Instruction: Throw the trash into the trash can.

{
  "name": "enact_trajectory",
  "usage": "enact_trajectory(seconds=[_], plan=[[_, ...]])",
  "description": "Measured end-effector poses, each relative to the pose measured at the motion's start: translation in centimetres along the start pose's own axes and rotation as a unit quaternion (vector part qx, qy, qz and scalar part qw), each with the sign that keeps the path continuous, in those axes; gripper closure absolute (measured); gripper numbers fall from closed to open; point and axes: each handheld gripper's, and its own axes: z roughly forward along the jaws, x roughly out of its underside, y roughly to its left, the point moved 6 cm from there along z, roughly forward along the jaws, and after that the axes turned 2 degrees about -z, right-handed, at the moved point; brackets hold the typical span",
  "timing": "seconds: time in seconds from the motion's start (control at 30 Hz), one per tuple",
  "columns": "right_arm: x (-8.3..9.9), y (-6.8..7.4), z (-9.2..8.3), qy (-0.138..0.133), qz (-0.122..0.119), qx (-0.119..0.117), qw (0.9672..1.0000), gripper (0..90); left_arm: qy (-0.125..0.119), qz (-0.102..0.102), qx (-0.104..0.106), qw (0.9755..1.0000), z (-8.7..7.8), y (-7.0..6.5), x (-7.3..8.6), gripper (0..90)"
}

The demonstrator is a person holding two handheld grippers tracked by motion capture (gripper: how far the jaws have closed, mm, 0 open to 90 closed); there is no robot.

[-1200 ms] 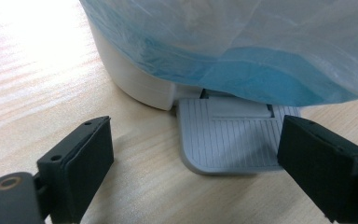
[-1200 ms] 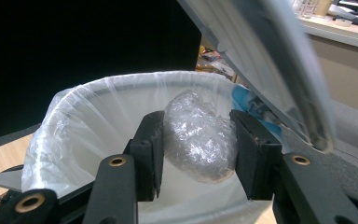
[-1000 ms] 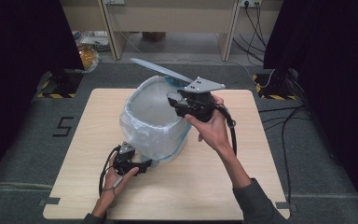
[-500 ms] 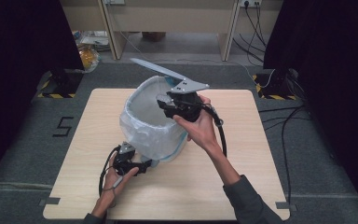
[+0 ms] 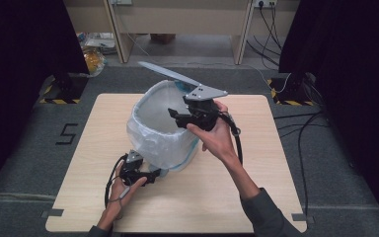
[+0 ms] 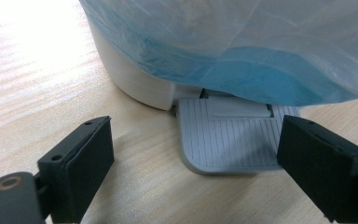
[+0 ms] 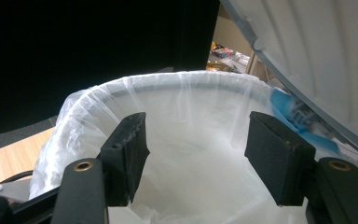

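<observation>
High view: your right gripper point(image 5: 177, 117) now hangs over the open mouth of the bin point(image 5: 164, 129), slightly further left and lower than a second ago, when it sat above the right rim; its jaws have just been opening and stand apart with nothing between them. The bin sits mid-table point(image 5: 79, 197), lined with a white bag point(image 5: 153, 138) that drapes down its outside, and its lid point(image 5: 168, 74) is tipped up at the back, same as before. Your left gripper point(image 5: 154, 176) has not shifted: low at the front foot of the bin, on the table, cable looping back past your left hand point(image 5: 121, 190). Only writing readable is a "5" point(image 5: 68, 133) marked on the floor to the left of the table. Left gripper view: jaws are apart, one each side of the grey ribbed pedal point(image 6: 226, 140) that sticks out from the bin's white base point(image 6: 135, 79); the right pad point(image 6: 326, 172) overlaps the pedal's edge, the left one is clear of it over bare wood. I can't tell whether anything presses on the pedal. Blue and white bag plastic hangs just above it. No label on the pedal or base. Right gripper view: jaws apart, empty, looking down into the bag-lined bin; the rim point(image 7: 168, 81) curves behind both pads and the raised lid's underside point(image 7: 317, 51) crosses the top right. No print on bag or lid.
</observation>
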Motion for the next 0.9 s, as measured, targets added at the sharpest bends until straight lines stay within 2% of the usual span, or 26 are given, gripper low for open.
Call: enact_trajectory(seconds=[0.43,0.9], plan=[[2.0,-1.9,-3.0,-0.006,0.015,0.017,0.9997,32.8,0.000,0.000,0.000,1.0000,0.0,0.0,0.0,10.0],[5.5,-5.3,-6.5,-0.010,0.053,0.059,0.9968,29.5,0.000,0.000,0.000,1.0000,0.0,0.0,0.0,10.1]])
